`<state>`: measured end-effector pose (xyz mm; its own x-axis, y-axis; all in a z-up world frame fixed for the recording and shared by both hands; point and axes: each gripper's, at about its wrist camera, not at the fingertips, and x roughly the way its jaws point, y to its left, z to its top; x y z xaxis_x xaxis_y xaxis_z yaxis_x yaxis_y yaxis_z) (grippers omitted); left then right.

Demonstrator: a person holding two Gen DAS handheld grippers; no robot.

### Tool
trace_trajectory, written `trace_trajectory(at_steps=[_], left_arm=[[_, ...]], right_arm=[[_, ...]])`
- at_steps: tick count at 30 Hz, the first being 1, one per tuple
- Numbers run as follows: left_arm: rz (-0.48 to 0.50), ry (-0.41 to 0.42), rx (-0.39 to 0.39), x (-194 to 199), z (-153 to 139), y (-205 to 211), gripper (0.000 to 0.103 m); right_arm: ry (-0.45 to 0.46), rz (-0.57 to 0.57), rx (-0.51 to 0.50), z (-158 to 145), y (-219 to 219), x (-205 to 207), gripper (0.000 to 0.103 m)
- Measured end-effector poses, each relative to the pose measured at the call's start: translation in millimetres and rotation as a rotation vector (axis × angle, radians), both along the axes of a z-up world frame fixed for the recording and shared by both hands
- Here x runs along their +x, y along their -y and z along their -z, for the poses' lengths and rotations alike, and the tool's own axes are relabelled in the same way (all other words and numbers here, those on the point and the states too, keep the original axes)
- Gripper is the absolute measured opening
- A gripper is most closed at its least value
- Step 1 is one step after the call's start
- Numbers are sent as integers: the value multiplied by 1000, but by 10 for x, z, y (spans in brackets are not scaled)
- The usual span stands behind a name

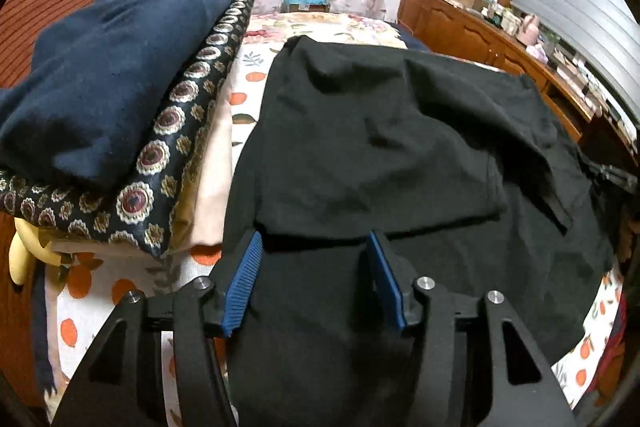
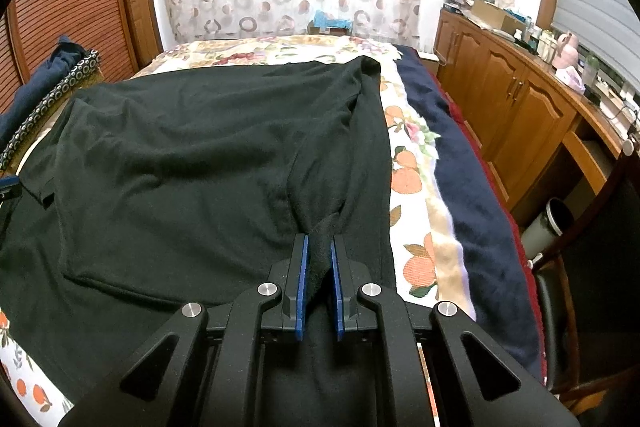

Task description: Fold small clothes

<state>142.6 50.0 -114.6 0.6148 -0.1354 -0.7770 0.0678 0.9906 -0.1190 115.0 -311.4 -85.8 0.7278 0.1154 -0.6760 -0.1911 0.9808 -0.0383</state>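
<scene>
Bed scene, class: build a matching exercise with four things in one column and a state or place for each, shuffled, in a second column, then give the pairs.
Things:
1. left tongs
2. right tongs
3. navy garment
4. black shirt

States or places:
A. spread on the bed cover
B. open, nothing pinched
C. folded on the patterned stack
D. shut on a bunch of black cloth

Pairs: 1-B, 2-D, 3-C, 4-A
</scene>
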Motion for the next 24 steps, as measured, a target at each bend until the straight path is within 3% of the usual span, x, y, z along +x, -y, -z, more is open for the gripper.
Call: trace_trajectory(at_steps=[4, 6, 7, 8, 9, 17, 24], left_arm=[[-5, -3, -19, 81, -3, -10, 56], [-5, 6, -21, 104, -5, -18, 46], [-7, 9, -16, 108, -3, -18, 35], [-12, 13, -14, 118, -2, -26, 15], [-6, 19, -20, 116, -2, -29, 7], [25, 171, -30, -81, -377, -27, 4], [29, 279, -77, -400, -819, -156, 4]], right_arm=[[0, 0, 1, 2, -3, -1, 11], [0, 0, 2, 5, -9, 0, 11], [0, 0, 2, 7, -11, 1, 11], [1, 0, 1, 8, -12, 2, 11], [2, 0, 0, 7, -12, 1, 11], [47, -46, 33, -59, 11, -59, 6], [168, -72, 112, -426, 108, -300, 5]])
